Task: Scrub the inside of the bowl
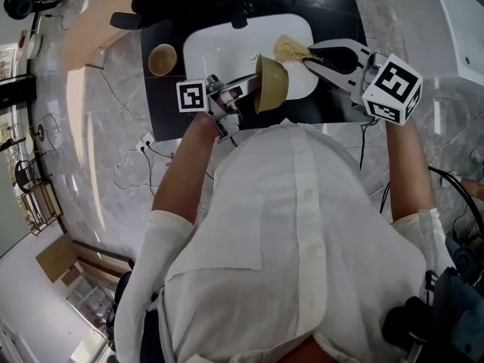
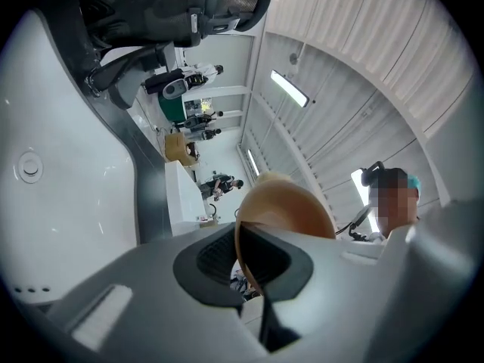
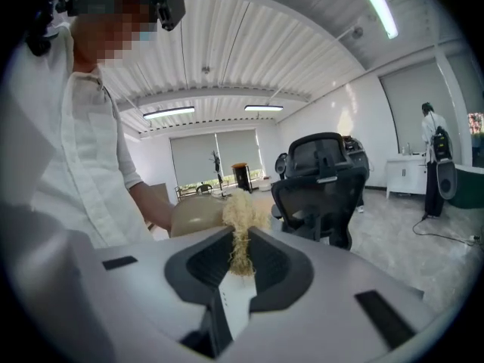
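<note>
1. The left gripper [image 1: 243, 95] is holding the tan bowl [image 1: 271, 82] up off the desk [image 1: 113, 165], above the near edge of the white basin [image 1: 219, 48]. The bowl is tipped on its side, and in the left gripper view its mouth [image 2: 291, 206] is facing away from the camera.
2. The left jaws are pinching down narrow on the bowl's rim, one jaw inside the wall and one outside, so the grip is on a thin edge only.
3. The right gripper [image 1: 310, 57] is closing its jaws on a pale fibre scrubber [image 1: 291, 49], which is sticking out past the fingertips just beside the bowl. Whether it is touching the bowl yet is not clear.
4. The bowl is looking light, rigid and smooth-walled, probably plastic or a thin composite. It is unlikely to flex much, but a smooth rim held by a narrow pinch is likely to swivel or slip when pushed from the inside.
5. Taking hold at the rim is sensible, since it is leaving the whole inside free. Pressing towards the gripped side would be working with the grip rather than levering against it.
6. The scrubber [image 3: 240, 218] is looking soft and springy, a loose bundle of fibres. It is being held by its tail end, so its free end will probably be bending and splaying under pressure.
</note>
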`<state>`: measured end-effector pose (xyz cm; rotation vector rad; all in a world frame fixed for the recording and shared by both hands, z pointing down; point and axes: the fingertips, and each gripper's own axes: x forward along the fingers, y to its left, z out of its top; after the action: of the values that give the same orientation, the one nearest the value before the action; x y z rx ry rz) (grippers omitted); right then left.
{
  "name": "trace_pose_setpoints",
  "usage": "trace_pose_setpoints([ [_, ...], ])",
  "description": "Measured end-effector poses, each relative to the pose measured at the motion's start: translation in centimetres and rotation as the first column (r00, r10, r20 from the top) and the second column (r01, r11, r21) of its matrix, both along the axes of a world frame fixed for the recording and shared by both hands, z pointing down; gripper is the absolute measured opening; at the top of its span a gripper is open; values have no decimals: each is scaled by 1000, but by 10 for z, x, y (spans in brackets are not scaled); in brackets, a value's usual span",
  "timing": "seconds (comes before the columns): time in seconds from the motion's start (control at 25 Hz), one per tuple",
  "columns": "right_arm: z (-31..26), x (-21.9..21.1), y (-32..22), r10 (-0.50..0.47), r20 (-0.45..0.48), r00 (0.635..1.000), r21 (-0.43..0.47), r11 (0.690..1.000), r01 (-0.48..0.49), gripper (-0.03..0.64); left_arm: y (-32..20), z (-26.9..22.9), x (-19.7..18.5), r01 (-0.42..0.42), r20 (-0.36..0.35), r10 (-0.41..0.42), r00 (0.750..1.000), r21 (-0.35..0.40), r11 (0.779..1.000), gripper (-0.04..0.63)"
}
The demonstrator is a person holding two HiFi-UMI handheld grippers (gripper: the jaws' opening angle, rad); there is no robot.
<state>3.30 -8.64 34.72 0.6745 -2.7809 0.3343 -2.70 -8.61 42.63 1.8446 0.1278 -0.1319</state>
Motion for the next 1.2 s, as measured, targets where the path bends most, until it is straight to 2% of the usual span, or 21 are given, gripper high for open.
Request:
trace_pose_setpoints([
  [0.4, -23, -59, 30, -79, 79, 994, 25, 997, 78, 49, 0, 5, -21, -36, 27, 37, 999, -4, 999, 12],
  [0.6, -26, -86, 49, -119, 86, 989, 46, 992, 115, 49, -9, 9, -36, -11, 24, 12, 1000, -48, 999, 12],
  [0.84, -11, -126, 74, -153, 102, 983, 62, 987, 147, 49, -8, 7, -50, -12, -28, 9, 1000, -105, 994, 12],
  [1.0, 1, -145, 87, -165, 66, 984, 47, 986, 162, 49, -7, -5, -54, -35, -96, 21, 995, -147, 988, 12],
  [1.2, 23, -154, 87, -173, -11, 985, 37, 984, 173, 49, -6, -23, -56, -88, -182, 60, 981, -150, 985, 11],
])
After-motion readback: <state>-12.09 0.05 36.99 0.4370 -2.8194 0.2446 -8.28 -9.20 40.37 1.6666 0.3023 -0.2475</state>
